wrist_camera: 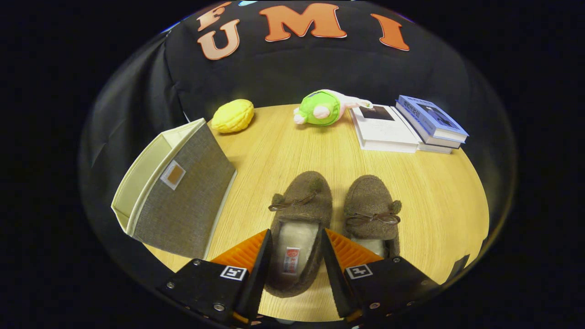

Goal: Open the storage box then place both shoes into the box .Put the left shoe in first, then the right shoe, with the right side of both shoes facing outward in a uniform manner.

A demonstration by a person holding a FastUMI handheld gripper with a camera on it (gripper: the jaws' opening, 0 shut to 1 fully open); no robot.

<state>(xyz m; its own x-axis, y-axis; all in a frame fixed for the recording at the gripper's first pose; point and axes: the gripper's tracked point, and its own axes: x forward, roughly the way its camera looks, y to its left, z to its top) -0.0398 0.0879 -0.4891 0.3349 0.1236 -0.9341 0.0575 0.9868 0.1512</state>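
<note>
Two brown fuzzy slippers with small bows lie side by side on the round wooden table, toes pointing away from me. The left shoe has its heel end between my fingers, and both fingers press against its sides; my gripper is shut on it while the shoe rests on the table. The right shoe lies just right of my right finger, its heel partly hidden behind that finger. The grey fabric storage box stands to the left of the shoes, with its cream-lined opening turned to the left.
At the far side of the table lie a yellow lemon-shaped toy, a green and pink plush toy, and a white book beside two stacked blue books. Bare tabletop stretches between the shoes and these things.
</note>
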